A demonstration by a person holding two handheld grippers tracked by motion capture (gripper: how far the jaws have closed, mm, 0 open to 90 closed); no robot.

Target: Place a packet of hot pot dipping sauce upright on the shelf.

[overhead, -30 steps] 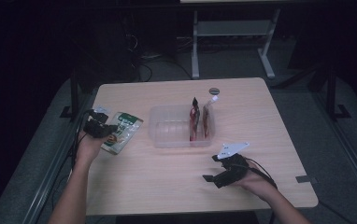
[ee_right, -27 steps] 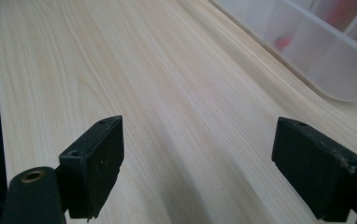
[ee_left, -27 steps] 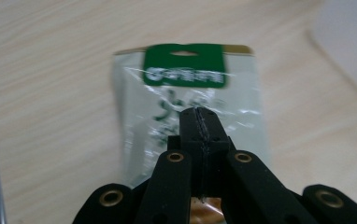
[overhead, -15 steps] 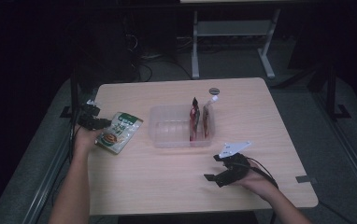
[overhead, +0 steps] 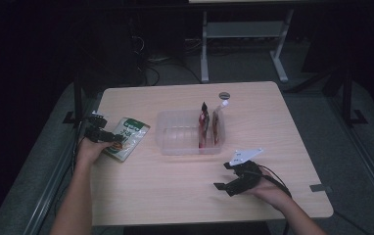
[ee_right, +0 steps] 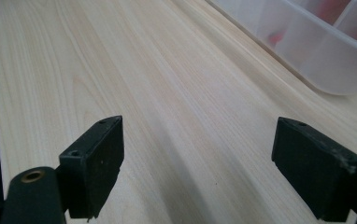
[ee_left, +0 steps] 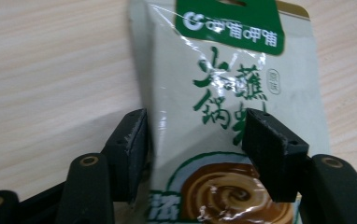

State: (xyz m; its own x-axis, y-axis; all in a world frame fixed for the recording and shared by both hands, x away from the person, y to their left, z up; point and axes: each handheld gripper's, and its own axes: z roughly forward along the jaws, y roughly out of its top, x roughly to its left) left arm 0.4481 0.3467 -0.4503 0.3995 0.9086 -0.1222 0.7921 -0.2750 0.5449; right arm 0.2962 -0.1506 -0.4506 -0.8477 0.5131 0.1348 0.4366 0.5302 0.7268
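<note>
A green and white snack packet [overhead: 128, 137] [ee_left: 228, 88] lies flat on the table's left side. My left gripper [overhead: 107, 137] [ee_left: 197, 128] is low over its near end. Its jaws have just been opening and now stand apart, with the packet between them and neither pad pressing it. My right gripper [overhead: 223, 176] [ee_right: 197, 140] rests open near the table's front right, with nothing but bare wood between its fingers.
A clear plastic bin [overhead: 175, 133] [ee_right: 317, 56] sits mid-table with a red pouch [overhead: 204, 123] and a paler pouch [overhead: 218, 125] standing at its right end. A small round lid [overhead: 224, 95] lies behind it. The wooden table [overhead: 175, 196] has free room in front.
My left gripper's jaws have opened and the hand has sunk a little over the packet. The packet has kept its place. The right gripper has not moved.
</note>
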